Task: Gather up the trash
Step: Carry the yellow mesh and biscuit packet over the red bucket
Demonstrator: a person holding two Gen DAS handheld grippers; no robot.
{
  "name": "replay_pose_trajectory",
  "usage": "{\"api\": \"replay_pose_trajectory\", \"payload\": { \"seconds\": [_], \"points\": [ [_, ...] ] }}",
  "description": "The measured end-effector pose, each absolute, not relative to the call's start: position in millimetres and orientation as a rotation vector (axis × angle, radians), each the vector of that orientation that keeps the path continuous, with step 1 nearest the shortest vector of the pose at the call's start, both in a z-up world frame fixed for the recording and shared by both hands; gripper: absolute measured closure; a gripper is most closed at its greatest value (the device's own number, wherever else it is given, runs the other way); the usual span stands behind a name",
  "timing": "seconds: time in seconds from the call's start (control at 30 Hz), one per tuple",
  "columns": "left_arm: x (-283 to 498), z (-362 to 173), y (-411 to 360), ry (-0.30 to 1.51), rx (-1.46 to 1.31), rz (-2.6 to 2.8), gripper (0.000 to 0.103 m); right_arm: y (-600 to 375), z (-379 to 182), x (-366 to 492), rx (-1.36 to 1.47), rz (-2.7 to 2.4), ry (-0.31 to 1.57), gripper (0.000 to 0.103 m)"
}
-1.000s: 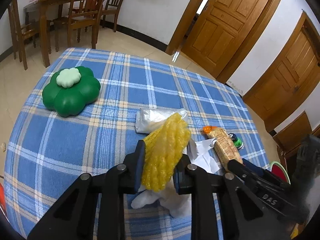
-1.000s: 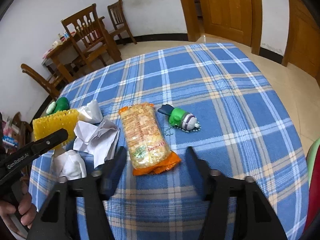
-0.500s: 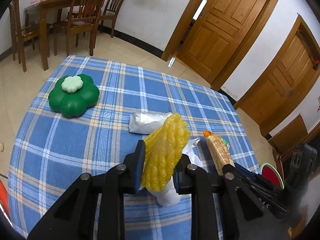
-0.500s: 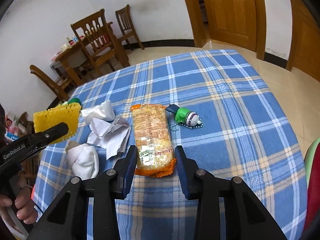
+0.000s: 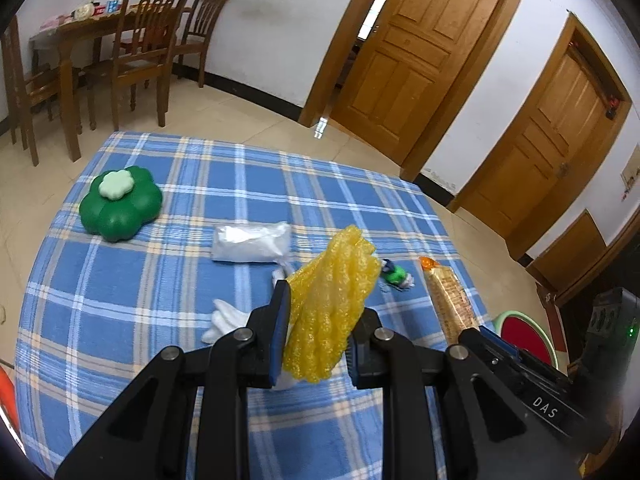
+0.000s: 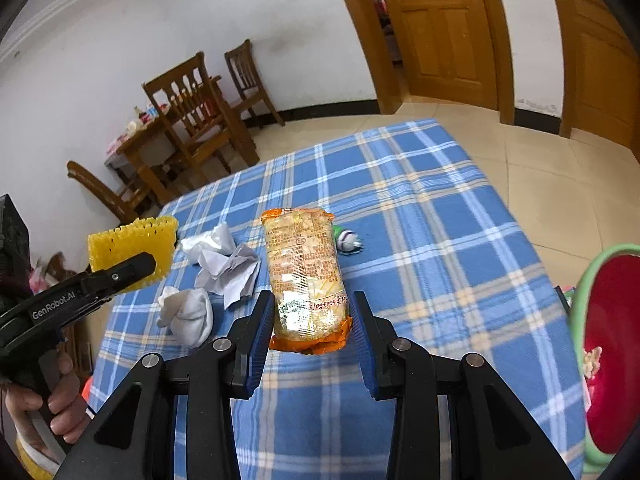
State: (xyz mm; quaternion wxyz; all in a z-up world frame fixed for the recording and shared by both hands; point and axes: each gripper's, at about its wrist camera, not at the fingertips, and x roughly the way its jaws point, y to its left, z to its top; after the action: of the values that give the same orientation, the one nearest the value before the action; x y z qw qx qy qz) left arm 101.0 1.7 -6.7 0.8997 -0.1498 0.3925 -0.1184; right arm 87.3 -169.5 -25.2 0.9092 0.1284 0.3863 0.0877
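Note:
My left gripper [image 5: 322, 304] is shut on a yellow foam net [image 5: 336, 280], held up above the blue plaid tablecloth [image 5: 120, 300]. In the right wrist view the same foam net [image 6: 132, 248] sticks up at the left, with a hand below it. The right gripper [image 6: 312, 304] is shut on the near end of an orange-edged snack packet [image 6: 304, 256], which tilts up off the cloth. Crumpled white paper [image 6: 228, 264], a white tissue wad [image 6: 188, 312] and a clear plastic bag [image 5: 252, 242] lie on the table.
A green flower-shaped box [image 5: 120, 206] sits at the table's far left. A small green toy [image 6: 346, 238] lies just behind the packet. At the right, beside the table, stands a red bin with a green rim [image 6: 608, 340]. Wooden chairs and doors lie beyond.
The right gripper closed on the snack packet and raised it off the cloth. Both grippers rose and pulled back; the left kept its hold on the foam net.

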Motion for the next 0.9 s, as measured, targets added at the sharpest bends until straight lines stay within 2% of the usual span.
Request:
{"api": "replay_pose_trajectory", "payload": {
  "seconds": [0.9],
  "points": [
    [74.5, 13.2, -101.7, 0.838, -0.173, -0.441, 0.079, -277.7, -11.6, 3.9, 0.409, -0.037, 0.7, 0.064]
  ]
}}
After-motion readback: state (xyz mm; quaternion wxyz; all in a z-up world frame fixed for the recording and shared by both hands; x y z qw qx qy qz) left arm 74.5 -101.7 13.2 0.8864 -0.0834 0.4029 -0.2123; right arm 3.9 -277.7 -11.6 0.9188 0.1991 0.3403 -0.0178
